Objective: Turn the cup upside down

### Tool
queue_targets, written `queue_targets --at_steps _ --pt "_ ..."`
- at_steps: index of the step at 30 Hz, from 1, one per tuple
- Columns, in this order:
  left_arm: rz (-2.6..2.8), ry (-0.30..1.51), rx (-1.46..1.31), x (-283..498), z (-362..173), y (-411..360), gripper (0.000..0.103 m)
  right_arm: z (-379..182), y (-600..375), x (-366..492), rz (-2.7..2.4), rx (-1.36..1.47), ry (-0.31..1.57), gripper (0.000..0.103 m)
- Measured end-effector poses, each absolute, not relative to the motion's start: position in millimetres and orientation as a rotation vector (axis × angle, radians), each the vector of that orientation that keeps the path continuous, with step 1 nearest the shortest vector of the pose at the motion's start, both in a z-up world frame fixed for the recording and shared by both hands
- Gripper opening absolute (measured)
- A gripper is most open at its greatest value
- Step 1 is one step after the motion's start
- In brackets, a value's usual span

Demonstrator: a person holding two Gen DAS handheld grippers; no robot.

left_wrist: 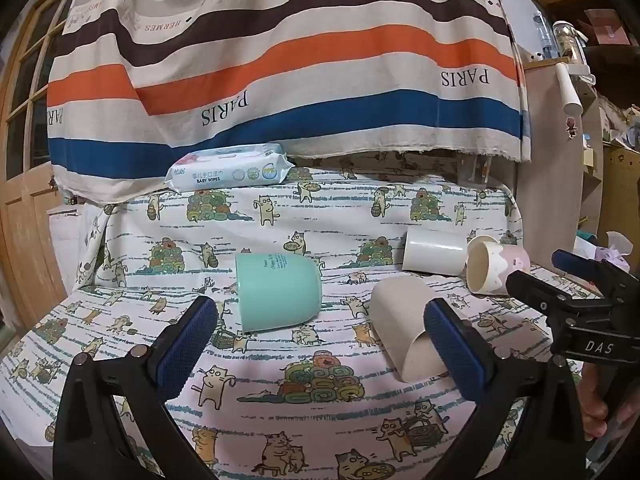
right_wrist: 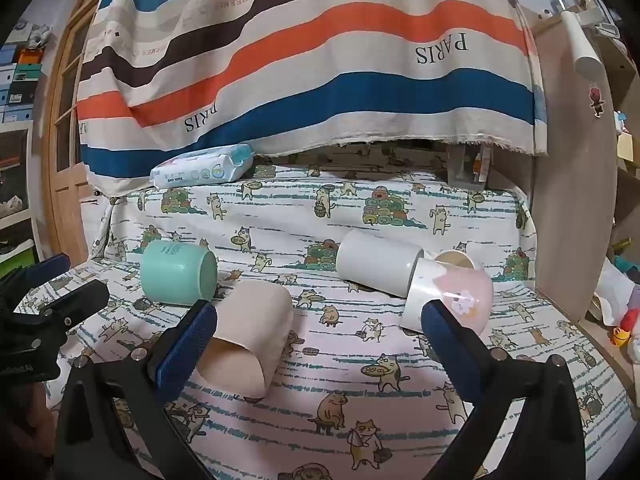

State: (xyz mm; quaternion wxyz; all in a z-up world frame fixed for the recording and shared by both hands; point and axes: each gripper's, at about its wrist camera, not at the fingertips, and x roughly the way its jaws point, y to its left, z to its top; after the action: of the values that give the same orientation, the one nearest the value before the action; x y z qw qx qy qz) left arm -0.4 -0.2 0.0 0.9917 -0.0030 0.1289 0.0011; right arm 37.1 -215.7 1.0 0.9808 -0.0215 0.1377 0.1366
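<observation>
Between the blue-padded fingers point(left_wrist: 188, 344) of the left gripper point(left_wrist: 320, 344), which stand wide apart with nothing in them, lies bare cat-print cloth point(left_wrist: 320, 420) covering the table. Just beyond the right-hand finger, partly hidden by it, a beige cup point(left_wrist: 400, 320) lies on its side with its open mouth toward the camera. Past the left-hand finger a mint-green cup point(left_wrist: 278, 292) also lies on its side, its mouth turned left and faint print on its wall. Farther right, a white cup point(left_wrist: 434, 256) and a pink-and-cream cup point(left_wrist: 496, 270) lie on their sides touching each other, the second showing its cream inside. The right gripper point(left_wrist: 576, 300) reaches in from the right edge, near the pink-and-cream cup.

From the right wrist view, the right gripper point(right_wrist: 320, 344) also has its fingers point(right_wrist: 448, 344) spread wide and empty. The beige cup point(right_wrist: 256, 332) lies just behind the left-hand finger, and the pink-and-cream cup point(right_wrist: 452, 296) just behind the right-hand one, leaning against the white cup point(right_wrist: 376, 264). The mint-green cup point(right_wrist: 176, 276) lies well to the left, its flat base facing right. The left gripper point(right_wrist: 48, 312) shows at the left edge.

At the far end of the table a pack of baby wipes point(left_wrist: 228, 172) lies under the hem of a striped cloth point(left_wrist: 280, 60) hanging behind. A wooden door point(left_wrist: 24, 200) stands to the left.
</observation>
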Motion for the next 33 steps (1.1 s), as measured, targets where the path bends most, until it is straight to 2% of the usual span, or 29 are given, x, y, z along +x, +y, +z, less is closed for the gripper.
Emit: queue_targets --at_steps 33 --pt "0.005 0.279 -0.009 1.9 -3.0 3.8 0.103 4.0 -219.2 37.9 0.280 -0.046 0.283 0.103"
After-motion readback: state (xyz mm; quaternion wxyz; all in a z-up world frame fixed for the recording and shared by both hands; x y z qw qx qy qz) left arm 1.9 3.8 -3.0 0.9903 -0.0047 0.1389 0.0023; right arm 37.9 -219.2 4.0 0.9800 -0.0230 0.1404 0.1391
